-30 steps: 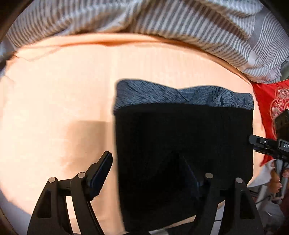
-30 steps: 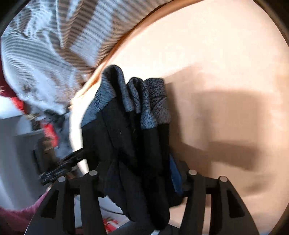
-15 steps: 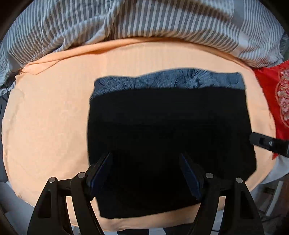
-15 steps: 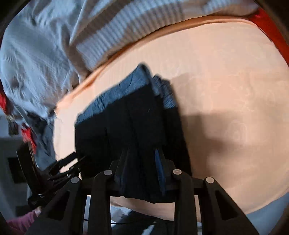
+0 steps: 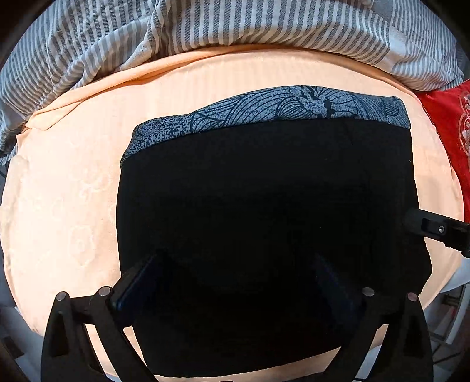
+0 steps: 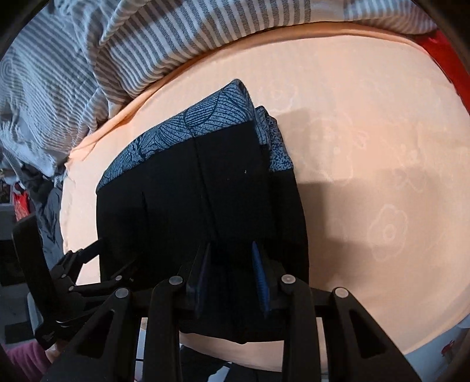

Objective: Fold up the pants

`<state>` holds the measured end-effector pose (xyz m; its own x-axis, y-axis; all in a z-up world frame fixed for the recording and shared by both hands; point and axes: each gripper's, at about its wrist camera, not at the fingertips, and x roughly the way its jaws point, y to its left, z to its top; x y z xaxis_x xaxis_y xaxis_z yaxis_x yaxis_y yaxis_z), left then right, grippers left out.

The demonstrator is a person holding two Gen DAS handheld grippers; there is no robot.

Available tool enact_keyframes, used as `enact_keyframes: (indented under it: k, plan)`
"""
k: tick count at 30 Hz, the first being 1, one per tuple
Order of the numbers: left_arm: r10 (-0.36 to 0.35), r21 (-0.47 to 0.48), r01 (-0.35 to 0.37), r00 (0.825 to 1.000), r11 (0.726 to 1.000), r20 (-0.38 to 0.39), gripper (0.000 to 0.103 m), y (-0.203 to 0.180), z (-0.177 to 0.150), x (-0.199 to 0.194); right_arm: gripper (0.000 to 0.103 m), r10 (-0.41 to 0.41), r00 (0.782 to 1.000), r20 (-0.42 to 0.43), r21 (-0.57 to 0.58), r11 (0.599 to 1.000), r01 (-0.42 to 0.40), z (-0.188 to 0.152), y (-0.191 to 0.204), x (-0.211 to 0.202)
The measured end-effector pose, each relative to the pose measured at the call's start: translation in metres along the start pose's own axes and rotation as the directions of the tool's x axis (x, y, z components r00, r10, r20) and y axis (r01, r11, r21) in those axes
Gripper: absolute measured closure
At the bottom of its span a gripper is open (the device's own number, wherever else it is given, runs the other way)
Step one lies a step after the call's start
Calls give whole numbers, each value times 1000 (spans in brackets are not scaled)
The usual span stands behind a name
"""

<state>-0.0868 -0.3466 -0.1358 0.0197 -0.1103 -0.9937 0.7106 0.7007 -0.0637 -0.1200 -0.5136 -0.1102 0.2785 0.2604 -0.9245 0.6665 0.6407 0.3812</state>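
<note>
Pants [image 5: 264,205]: black, folded into a compact block, lying flat on the peach sheet [image 5: 64,205] of the bed. Blue patterned band [image 5: 279,105] along the far edge. In the right wrist view the pants [image 6: 199,199] show stacked layers, with the band [image 6: 205,117] at the far end and a vertical seam down the top layer.

Left gripper [image 5: 235,282]: jaws spread wide, one finger over the pants' near left edge, the other over the black cloth toward the right. Nothing between them but the flat top surface; no cloth pinched. Whether the fingertips touch the fabric cannot be told, black on black.

Right gripper [image 6: 232,264]: jaws narrow, closed on the near edge of the pants, cloth bunched between the blue pads [image 6: 260,273]. From the left wrist view the right gripper [image 5: 434,229] enters at the pants' right edge.

Surroundings: striped duvet [image 5: 235,26] heaped beyond the sheet; red cloth [image 5: 449,132] at far right.
</note>
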Motion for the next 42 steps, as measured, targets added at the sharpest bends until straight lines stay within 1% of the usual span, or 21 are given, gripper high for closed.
enact_keyframes:
  k: [1,3,6,8,10,11,12,13,14,15,18,21,23,26,30,34,38,40,42]
  plan:
    - [-11,-1,11,1000,1000,-5,1,2,1,1,70,6,1000,4,4,1000,-6,-1,-1,0]
    - [-27,-4,26,1000,1000,-16,1,4,2,3,65,21,1000,9,9,1000,-21,-2,-1,-1]
    - [-48,-9,48,998,999,-33,1,9,7,7,52,48,999,19,9,999,-48,-3,2,-4]
    - [-52,-8,52,998,999,-36,1,10,8,10,47,57,998,25,14,998,-57,-3,4,-6]
    - [-52,-9,51,998,999,-36,1,12,12,15,35,66,997,32,25,997,-67,-5,7,-9]
    - [-49,-9,49,998,999,-34,1,13,12,15,20,72,997,36,34,997,-73,-5,8,-12]
    - [-45,-8,45,998,999,-31,1,14,12,16,12,69,997,40,41,997,-71,-6,10,-13]
    - [-43,-8,43,999,999,-29,1,14,12,16,10,64,997,47,47,997,-67,-8,11,-15]
    - [-39,-8,39,999,999,-26,1,14,13,16,7,57,997,55,50,997,-59,-10,12,-18]
    - [-37,-8,36,999,999,-25,1,15,13,15,0,51,997,62,52,997,-54,-12,13,-20]
    - [-17,-4,17,1000,1000,-21,1,16,12,9,0,15,995,99,61,998,-21,-19,14,-30]
    - [-5,7,5,1000,1000,-24,1,16,5,-1,0,-42,992,119,74,997,34,-25,13,-38]
    - [2,20,-2,1000,1000,-20,1,18,1,-7,0,-89,989,114,84,993,80,-29,11,-41]
    - [19,53,-19,1000,998,-8,1,21,-6,-20,0,-116,990,78,87,990,110,-36,12,-40]
    - [49,88,-47,999,995,-11,1,25,-19,-36,0,-150,987,54,83,986,145,-46,19,-42]
    - [47,103,-45,999,994,-10,1,31,-33,-58,0,-172,985,16,83,982,170,-56,32,-48]
    - [48,105,-49,999,993,12,1,42,-47,-79,0,-181,983,40,79,981,178,-68,48,-63]
    - [48,93,-49,999,994,17,1,50,-53,-89,0,-192,980,58,85,979,187,-75,53,-71]
    - [43,75,-44,999,996,13,1,49,-58,-98,0,-195,979,63,90,978,189,-80,56,-76]
